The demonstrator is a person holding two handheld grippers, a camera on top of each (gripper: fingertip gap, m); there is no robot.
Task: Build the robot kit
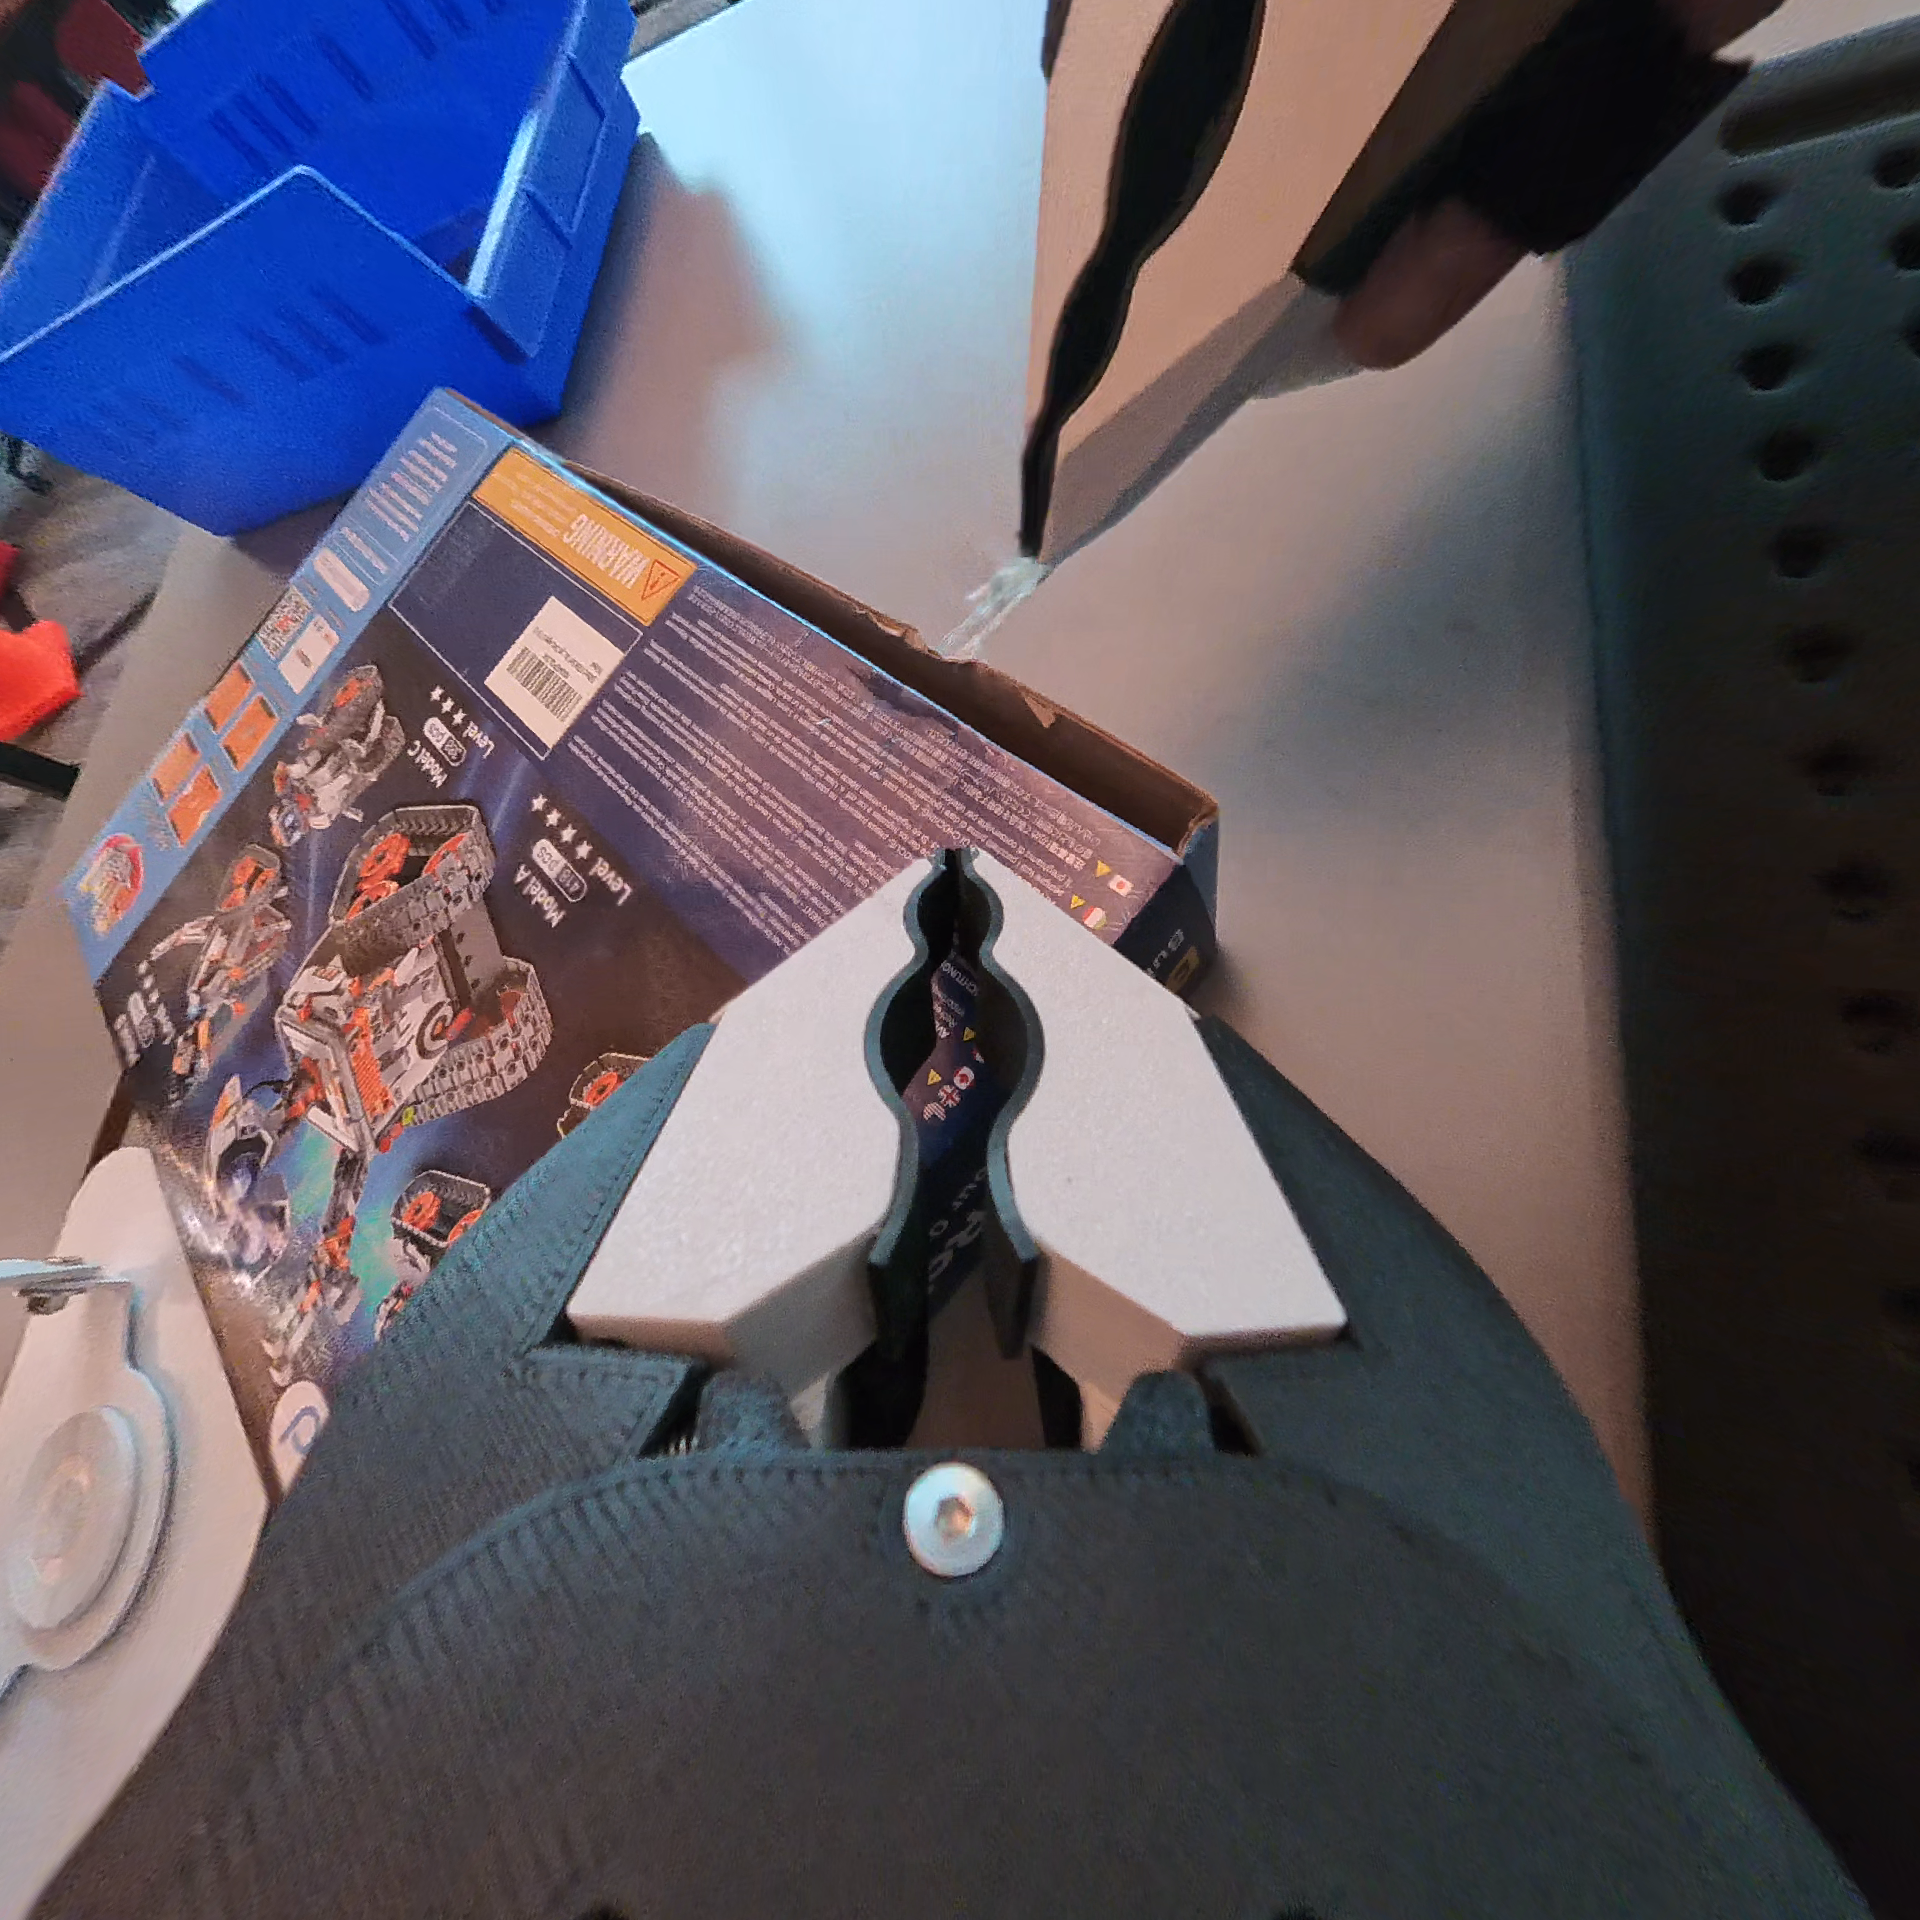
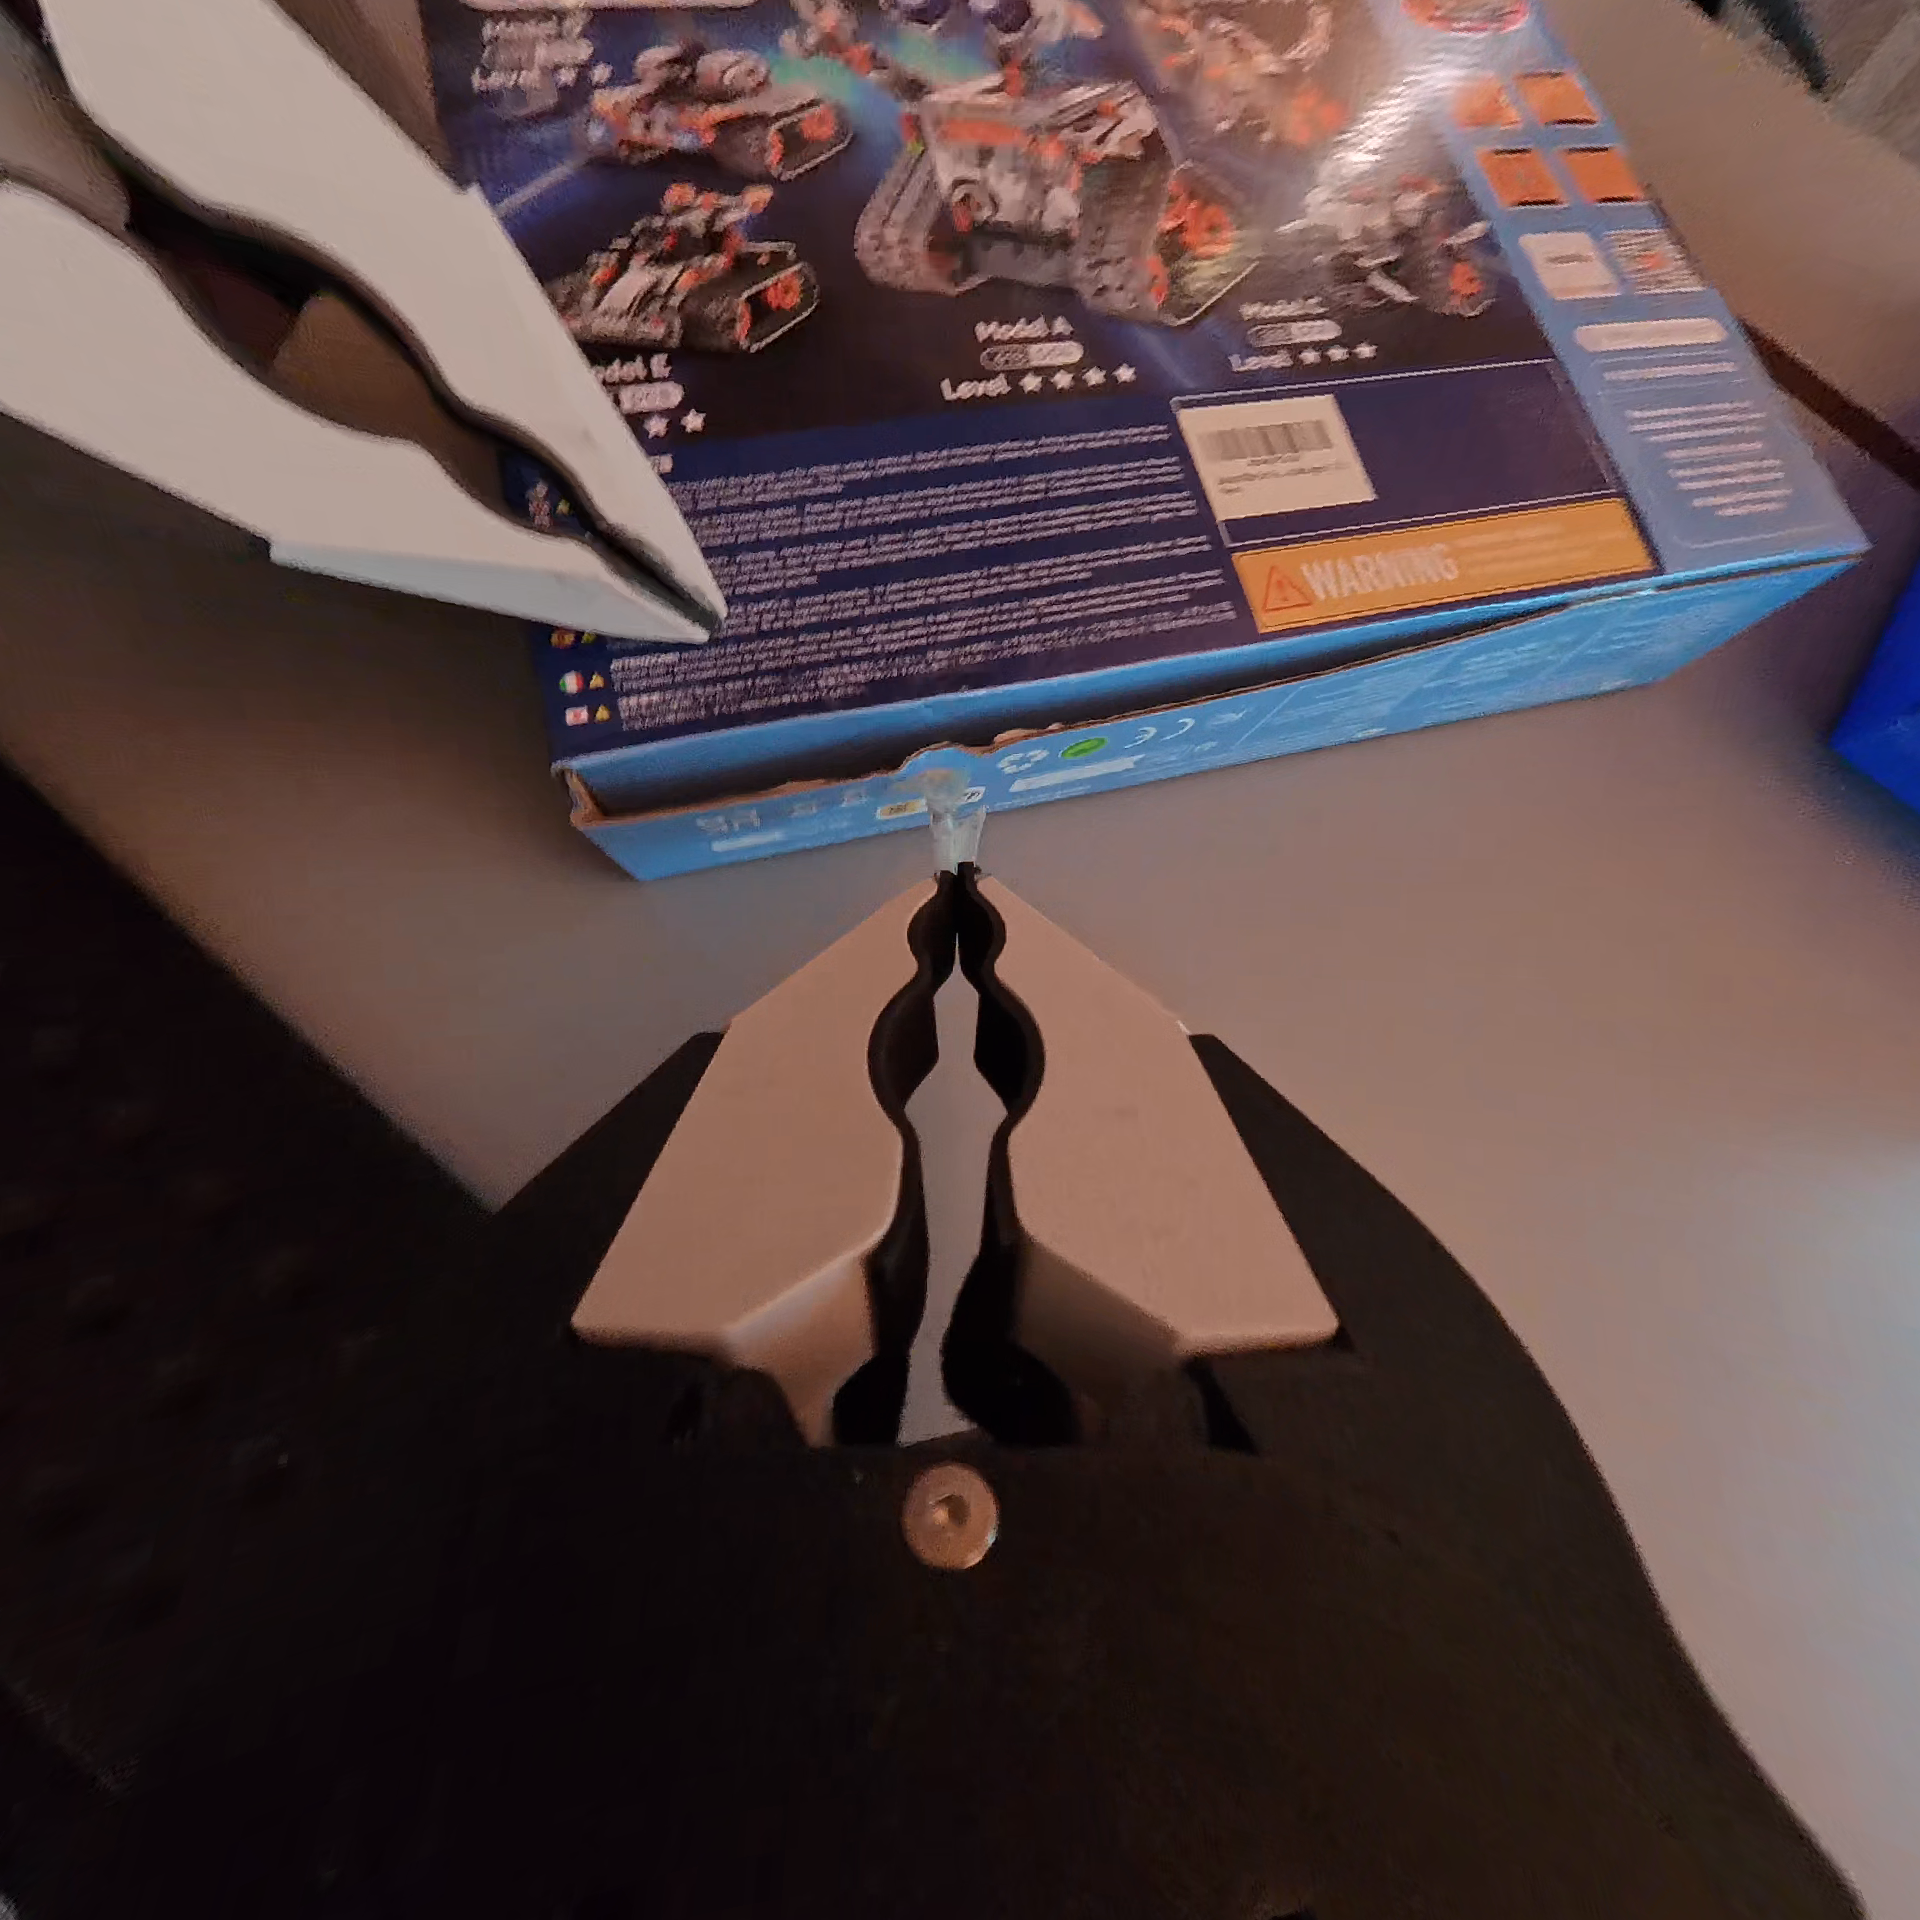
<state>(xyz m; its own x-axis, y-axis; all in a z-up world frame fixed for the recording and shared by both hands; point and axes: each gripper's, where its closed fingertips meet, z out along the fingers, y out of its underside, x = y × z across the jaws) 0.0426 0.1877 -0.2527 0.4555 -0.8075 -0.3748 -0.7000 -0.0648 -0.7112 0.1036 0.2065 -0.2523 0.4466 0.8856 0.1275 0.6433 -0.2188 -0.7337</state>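
Note:
A blue toy-kit box (image 1: 582, 831) printed with tracked robot models lies on the grey table, its long side flap a little open with a torn edge. My left gripper (image 1: 954, 862) is shut on the box's near corner, and the cardboard shows between the fingers. My right gripper (image 2: 958, 881) is shut on a short strip of clear tape (image 2: 951, 816) that still sticks to the box's side wall (image 2: 1247, 769). In the left wrist view the right gripper (image 1: 1034, 545) comes down from above, with the tape (image 1: 987, 608) stretched to the torn edge. The left gripper (image 2: 707, 618) also shows in the right wrist view, at the box's corner.
A blue plastic bin (image 1: 312, 260) stands beyond the box, and its corner shows in the right wrist view (image 2: 1881, 727). An orange object (image 1: 36, 675) lies at the far left. A dark perforated panel (image 1: 1766, 727) runs along the right. A white part (image 1: 83, 1455) sits at the lower left. A gloved hand (image 1: 1455, 260) holds the right gripper. The grippers' ends are close to 7 cm from one another.

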